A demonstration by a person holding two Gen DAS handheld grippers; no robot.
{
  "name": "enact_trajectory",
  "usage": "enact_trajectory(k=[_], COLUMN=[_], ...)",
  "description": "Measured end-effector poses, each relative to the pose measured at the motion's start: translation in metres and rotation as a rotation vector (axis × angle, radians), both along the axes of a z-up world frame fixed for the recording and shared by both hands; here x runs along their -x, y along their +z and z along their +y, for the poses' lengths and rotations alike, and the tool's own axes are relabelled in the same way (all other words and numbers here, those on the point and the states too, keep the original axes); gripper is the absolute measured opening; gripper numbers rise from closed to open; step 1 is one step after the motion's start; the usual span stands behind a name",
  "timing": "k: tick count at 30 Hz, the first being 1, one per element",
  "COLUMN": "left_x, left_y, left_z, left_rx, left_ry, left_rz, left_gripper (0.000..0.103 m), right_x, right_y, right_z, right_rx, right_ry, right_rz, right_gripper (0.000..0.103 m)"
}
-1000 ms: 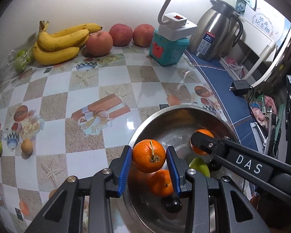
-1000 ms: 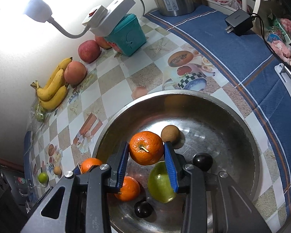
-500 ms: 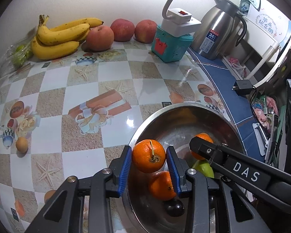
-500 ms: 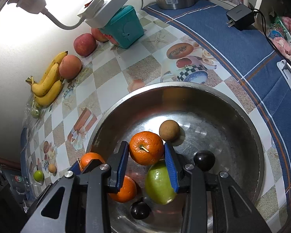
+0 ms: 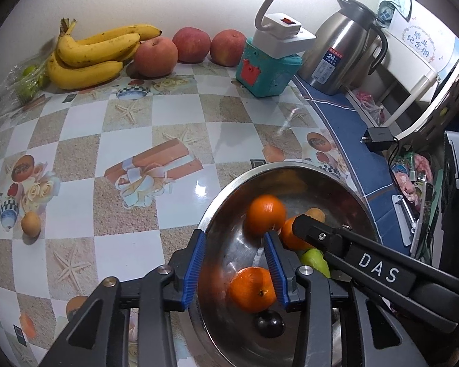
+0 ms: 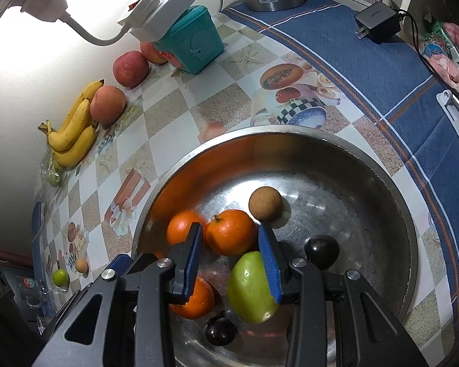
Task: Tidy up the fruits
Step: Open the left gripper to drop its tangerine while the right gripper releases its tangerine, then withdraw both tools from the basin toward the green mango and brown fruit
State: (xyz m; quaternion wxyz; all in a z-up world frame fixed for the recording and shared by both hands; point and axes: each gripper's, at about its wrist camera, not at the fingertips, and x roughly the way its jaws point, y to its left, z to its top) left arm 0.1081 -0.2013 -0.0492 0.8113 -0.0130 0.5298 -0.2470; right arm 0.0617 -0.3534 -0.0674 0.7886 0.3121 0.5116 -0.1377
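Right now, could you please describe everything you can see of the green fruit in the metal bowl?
The green fruit is smooth, glossy, yellow-green and oblong, lying tilted on the floor of the steel bowl. It is whole, with no visible marks. The open right tongs hang over it, one blue pad hiding part of its right side. An orange sits just behind it, and a dark plum lies at its lower left.
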Motion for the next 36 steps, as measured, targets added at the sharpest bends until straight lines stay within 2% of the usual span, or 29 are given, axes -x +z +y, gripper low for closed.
enact_trajectory(k=[9,16,20,23,25,32,36], left_x=[-0.002,-0.009,-0.014,-0.017,-0.018,-0.022,-0.022], left_y=[0.011,0.019,0.021,0.019,0.015,0.013,0.009], left_z=[0.007,0.028,0.045,0.058,0.066,0.095,0.101], left_rx=[0.012,0.012,-0.033,-0.127,-0.162,-0.134,-0.115], left_ry=[0.022,0.095,0.177,0.263,0.296,0.365,0.367], left_rz=[-0.007,-0.002,-0.002,0.006,0.018,0.074,0.121], left_gripper=[0.044,0.044,0.045,0.045,0.045,0.045,0.055], right_x=[0.003,0.003,0.002,0.001,0.000,-0.001,-0.001], right_y=[0.013,0.020,0.020,0.020,0.020,0.024,0.029], right_z=[0.000,0.000,0.001,0.003,0.004,0.011,0.015], right_rx=[0.008,0.015,0.020,0.030,0.042,0.068,0.086], right_ry=[0.000,0.005,0.013,0.022,0.029,0.057,0.071], right_rz=[-0.036,-0.045,-0.039,-0.029,-0.022,-0.018,-0.014], right_gripper=[0.040,0.039,0.039,0.039,0.039,0.039,0.039])
